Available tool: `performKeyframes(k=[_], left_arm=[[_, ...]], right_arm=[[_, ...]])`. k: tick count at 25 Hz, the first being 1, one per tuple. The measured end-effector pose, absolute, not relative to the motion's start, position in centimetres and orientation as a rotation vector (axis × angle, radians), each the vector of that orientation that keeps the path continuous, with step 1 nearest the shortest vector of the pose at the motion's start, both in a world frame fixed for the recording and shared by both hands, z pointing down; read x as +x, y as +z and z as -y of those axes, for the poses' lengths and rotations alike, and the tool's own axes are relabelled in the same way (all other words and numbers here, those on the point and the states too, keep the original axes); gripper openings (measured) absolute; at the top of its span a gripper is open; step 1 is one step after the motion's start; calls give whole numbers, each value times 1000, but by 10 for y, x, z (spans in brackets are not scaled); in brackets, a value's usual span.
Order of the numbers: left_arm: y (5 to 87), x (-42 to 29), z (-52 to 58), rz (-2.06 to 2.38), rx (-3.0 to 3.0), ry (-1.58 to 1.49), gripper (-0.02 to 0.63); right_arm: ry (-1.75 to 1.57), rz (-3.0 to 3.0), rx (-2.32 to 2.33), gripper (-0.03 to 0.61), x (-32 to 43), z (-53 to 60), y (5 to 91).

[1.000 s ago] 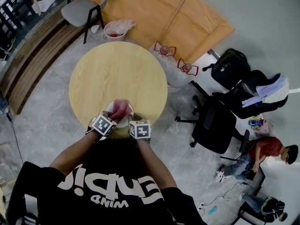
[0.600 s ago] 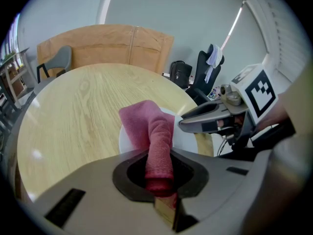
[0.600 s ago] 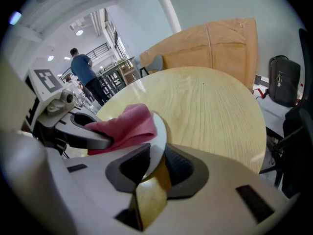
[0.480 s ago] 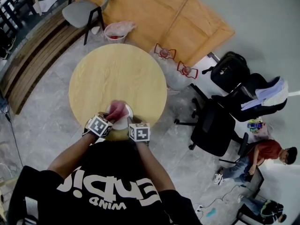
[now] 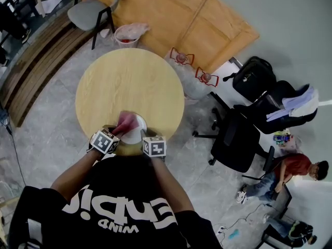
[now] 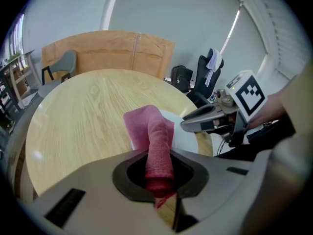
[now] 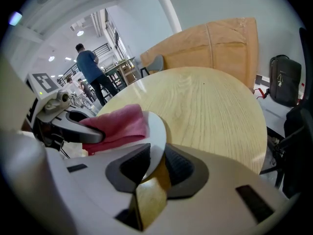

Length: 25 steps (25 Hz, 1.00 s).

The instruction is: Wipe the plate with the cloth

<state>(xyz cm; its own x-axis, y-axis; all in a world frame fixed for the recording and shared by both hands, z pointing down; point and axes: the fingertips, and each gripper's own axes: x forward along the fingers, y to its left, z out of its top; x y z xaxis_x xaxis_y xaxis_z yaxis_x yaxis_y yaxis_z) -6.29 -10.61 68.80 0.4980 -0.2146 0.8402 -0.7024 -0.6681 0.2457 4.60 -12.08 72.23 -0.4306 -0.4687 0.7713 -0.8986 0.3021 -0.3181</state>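
Since a second ago the left gripper (image 6: 159,169) has drawn the cloth (image 6: 149,131) toward the left and slightly nearer across the plate (image 7: 157,131), while the right gripper (image 7: 155,164) has kept its place. The left jaws are closed on a bunched fold of the pink cloth, and the free end of it lies spread on the plate ahead of them. The right jaws are pinched on the plate's near right rim, one pad on each face of the edge, and hold it steady.

The plate sits at the near edge of the round wooden table (image 5: 129,82), just in front of the person. From the head view the cloth now covers the plate's left part, and the right part shows bare and white.

By my reading the wiping is well under way, in the middle of a stroke. Both holds are set, and the cloth is in contact with the plate. No view shows whether the surface is clean, or how much of it the cloth has passed over. What seems left is more passes over the bare right part and the rim, then letting go.
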Motion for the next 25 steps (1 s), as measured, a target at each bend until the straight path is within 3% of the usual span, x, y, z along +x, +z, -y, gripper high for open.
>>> performKeyframes(k=[10, 25], left_arm=[[661, -15, 87, 498, 2261, 996, 51], [692, 8, 60, 360, 2143, 994, 51]], right_arm=[[1029, 2005, 1220, 110, 48, 122, 722], [1017, 1991, 1224, 110, 47, 121, 722]])
